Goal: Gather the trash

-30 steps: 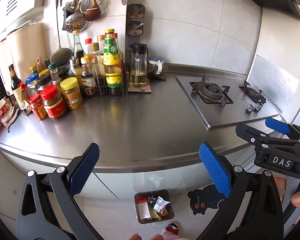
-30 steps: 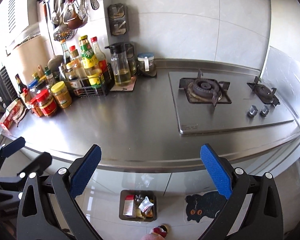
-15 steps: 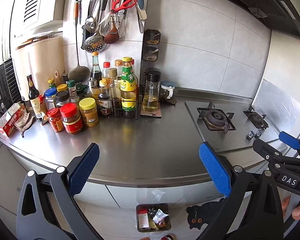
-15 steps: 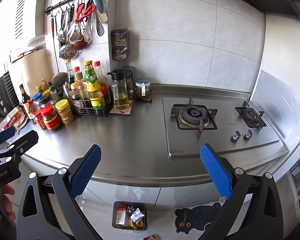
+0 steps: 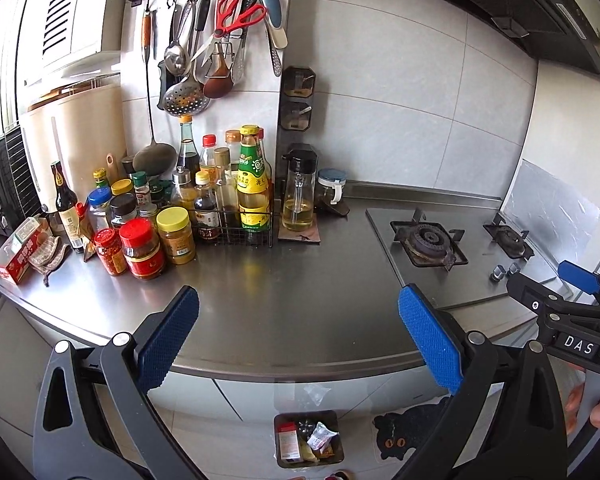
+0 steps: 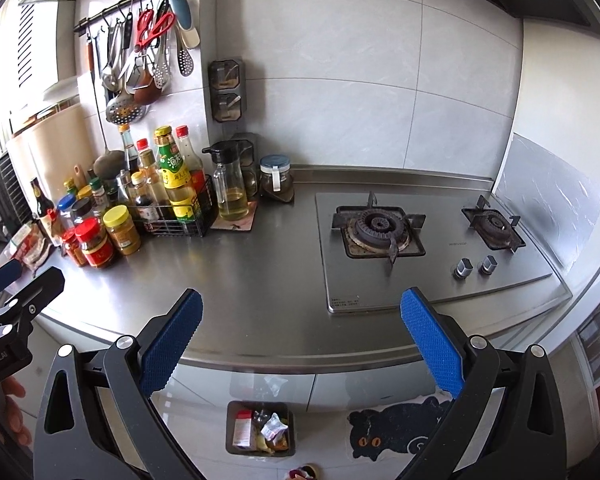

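A dark square bin (image 5: 308, 438) stands on the floor below the counter edge, holding a red-and-white carton, a crumpled silver wrapper and other scraps; the right wrist view shows the same bin (image 6: 259, 428). My left gripper (image 5: 298, 340) hangs open and empty above the steel counter's front edge. Beside it, my right gripper (image 6: 302, 340) is open and empty too. In the left wrist view the right gripper's body (image 5: 568, 320) shows at the far right. The left gripper's body (image 6: 12, 304) appears at the far left of the right wrist view.
The steel counter (image 5: 284, 292) carries several sauce bottles and jars (image 5: 152, 240) at back left, a red carton and a cloth (image 5: 20, 254) at the left end, and a two-burner gas hob (image 6: 412, 236) at right. Utensils hang on a wall rail. A black cat mat (image 6: 396, 432) lies on the floor.
Both grippers have risen and pulled back from the counter; the wall rail and more of the wall have come into view. Both stay open and empty.
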A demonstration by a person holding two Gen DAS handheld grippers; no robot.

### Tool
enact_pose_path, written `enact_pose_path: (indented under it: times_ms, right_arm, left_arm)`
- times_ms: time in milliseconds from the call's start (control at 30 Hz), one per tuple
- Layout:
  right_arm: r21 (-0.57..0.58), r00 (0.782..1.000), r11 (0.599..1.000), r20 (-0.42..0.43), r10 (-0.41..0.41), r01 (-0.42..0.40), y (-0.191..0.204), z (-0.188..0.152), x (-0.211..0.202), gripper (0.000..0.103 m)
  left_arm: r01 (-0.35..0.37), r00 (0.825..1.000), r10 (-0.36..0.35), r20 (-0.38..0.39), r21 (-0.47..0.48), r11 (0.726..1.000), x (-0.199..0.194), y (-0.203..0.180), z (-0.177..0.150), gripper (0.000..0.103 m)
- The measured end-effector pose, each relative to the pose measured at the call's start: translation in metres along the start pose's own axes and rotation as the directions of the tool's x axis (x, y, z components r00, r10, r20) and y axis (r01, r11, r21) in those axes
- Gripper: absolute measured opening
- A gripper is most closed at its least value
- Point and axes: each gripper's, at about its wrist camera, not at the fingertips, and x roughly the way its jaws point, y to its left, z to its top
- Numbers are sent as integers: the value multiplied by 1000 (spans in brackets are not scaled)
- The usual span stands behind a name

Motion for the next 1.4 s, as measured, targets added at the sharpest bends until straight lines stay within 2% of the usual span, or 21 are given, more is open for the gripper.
enact_pose_path:
  times_ms: [233,1400]
  right_arm:
    - [-5,1000,1000,-3,-7,7,2,2,1,100]
    - [4,1000,1000,-12,-5,5,1,4,5,100]
  left_arm:
    - [14,1000,-14,-10,-9,1000,3,2,2,95]
    - [-2,1000,2,-22,-6,1000,8,1,0,95]
